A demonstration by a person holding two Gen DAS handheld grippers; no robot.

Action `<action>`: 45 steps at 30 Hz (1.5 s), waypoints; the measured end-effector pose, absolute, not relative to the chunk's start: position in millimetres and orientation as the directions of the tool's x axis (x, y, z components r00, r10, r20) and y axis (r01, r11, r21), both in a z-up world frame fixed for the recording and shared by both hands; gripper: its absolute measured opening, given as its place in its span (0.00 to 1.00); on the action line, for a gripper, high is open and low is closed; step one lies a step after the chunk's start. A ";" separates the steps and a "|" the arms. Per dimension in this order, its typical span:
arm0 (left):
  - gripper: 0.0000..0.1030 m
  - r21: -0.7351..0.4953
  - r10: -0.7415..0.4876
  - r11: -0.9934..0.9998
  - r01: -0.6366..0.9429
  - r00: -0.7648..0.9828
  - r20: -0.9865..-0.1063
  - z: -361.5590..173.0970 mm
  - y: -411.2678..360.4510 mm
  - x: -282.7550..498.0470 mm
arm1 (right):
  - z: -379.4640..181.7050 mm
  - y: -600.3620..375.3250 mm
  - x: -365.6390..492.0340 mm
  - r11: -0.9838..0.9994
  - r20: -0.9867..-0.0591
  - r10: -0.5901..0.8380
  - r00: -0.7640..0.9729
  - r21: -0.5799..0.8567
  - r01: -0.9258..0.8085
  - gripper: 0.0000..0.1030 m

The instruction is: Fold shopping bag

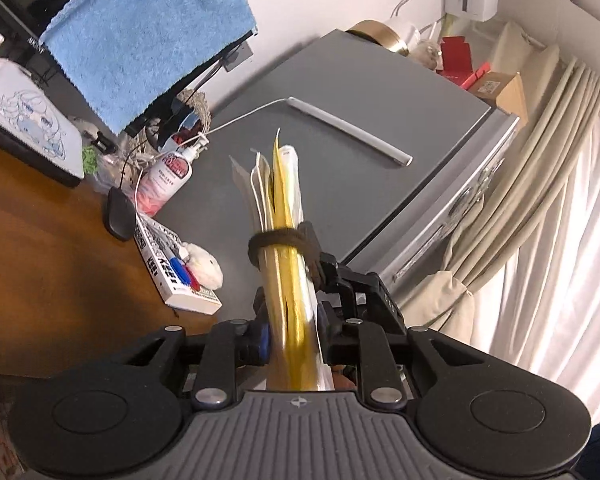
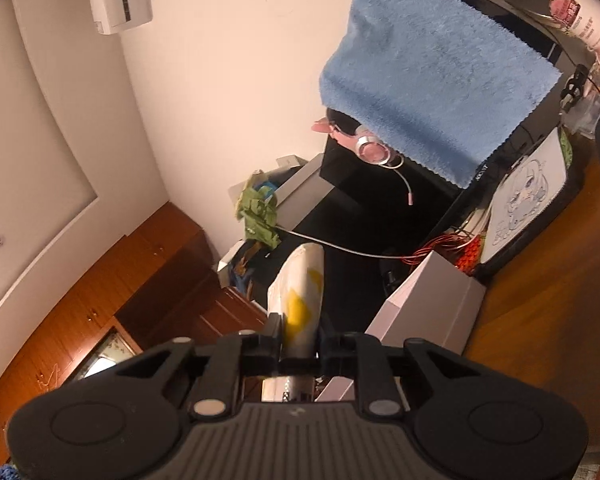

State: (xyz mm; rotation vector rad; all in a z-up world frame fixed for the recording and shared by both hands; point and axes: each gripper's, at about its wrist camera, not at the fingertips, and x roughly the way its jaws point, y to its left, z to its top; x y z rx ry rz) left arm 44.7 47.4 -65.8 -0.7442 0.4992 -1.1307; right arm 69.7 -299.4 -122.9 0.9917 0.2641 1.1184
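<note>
The shopping bag [image 1: 278, 208] is folded into a narrow white and yellow bundle, held up in the air. A dark band [image 1: 278, 242] wraps around it. My left gripper [image 1: 290, 312] is shut on the bundle just below the band, and the folded edges stick out past the fingers. In the right wrist view the white and yellow bag [image 2: 300, 296] runs forward between the fingers, and my right gripper [image 2: 300, 340] is shut on it. Both grippers are raised above the desk.
A wooden desk [image 1: 40, 240] carries a monitor draped with a blue towel [image 1: 148, 40], a white tablet case [image 1: 24, 120], a pump bottle [image 1: 166, 180], a black mouse [image 1: 120, 216] and a book [image 1: 176, 276]. A grey fridge [image 1: 340, 152] and curtains [image 1: 540, 220] stand right. A white box [image 2: 428, 304] sits near my right gripper.
</note>
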 end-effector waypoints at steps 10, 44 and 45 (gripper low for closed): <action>0.10 -0.600 -0.843 0.486 0.635 0.521 -0.132 -53.5 32.1 25.7 | -120.6 -306.5 71.3 0.170 0.255 0.809 0.529 0.761 -0.626 0.27; 0.12 -0.237 -0.601 0.797 0.556 0.769 -0.220 -45.5 4.0 -9.3 | -55.2 -260.8 4.2 0.591 0.110 0.717 0.688 0.428 -0.684 0.50; 0.12 -0.292 -0.637 0.765 0.574 0.741 -0.211 -44.4 9.5 -6.9 | -57.8 -269.5 8.9 0.550 0.128 0.727 0.675 0.481 -0.683 0.50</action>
